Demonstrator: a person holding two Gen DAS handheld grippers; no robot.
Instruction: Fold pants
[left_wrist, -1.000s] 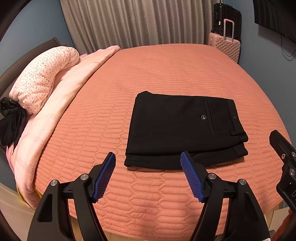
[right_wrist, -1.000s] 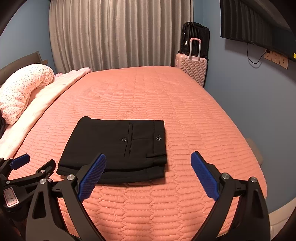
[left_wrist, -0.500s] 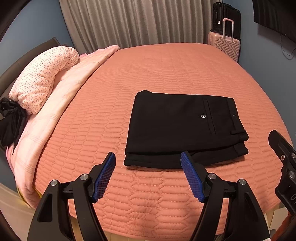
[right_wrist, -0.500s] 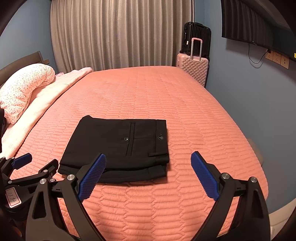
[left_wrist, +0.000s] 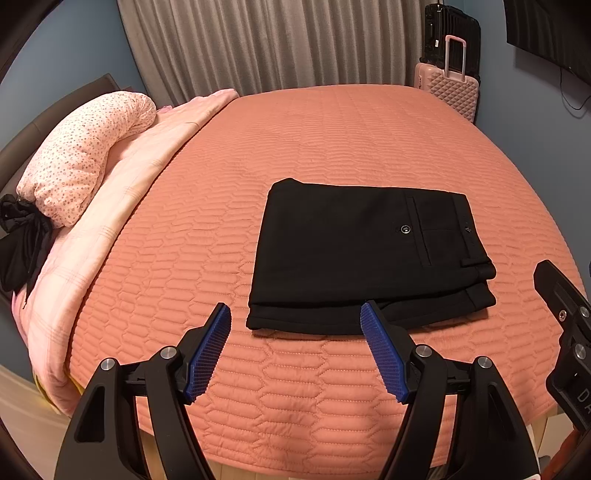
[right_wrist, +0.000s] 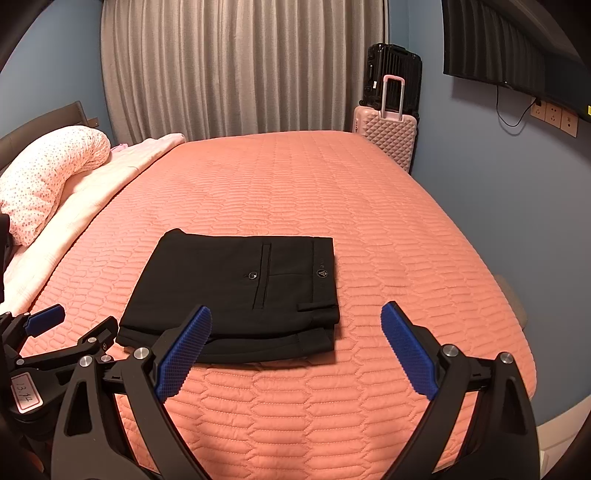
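Observation:
Black pants (left_wrist: 365, 254) lie folded into a flat rectangle on the orange quilted bed (left_wrist: 332, 147), back pocket and waistband facing up on the right side. They also show in the right wrist view (right_wrist: 236, 291). My left gripper (left_wrist: 295, 328) is open and empty, held just in front of the pants' near edge. My right gripper (right_wrist: 295, 328) is open and empty, in front of the pants' near right corner. The left gripper's body shows at the lower left of the right wrist view (right_wrist: 48, 343).
A spotted pink pillow (left_wrist: 81, 155) and a pale pink blanket (left_wrist: 122, 199) lie along the bed's left side. A pink suitcase (right_wrist: 386, 136) and a black one (right_wrist: 391, 74) stand at the far right corner by the grey curtain (right_wrist: 240, 66).
Both grippers have drifted back very slightly; the pants sit a touch higher in the right wrist view. The pants lie unmoved.

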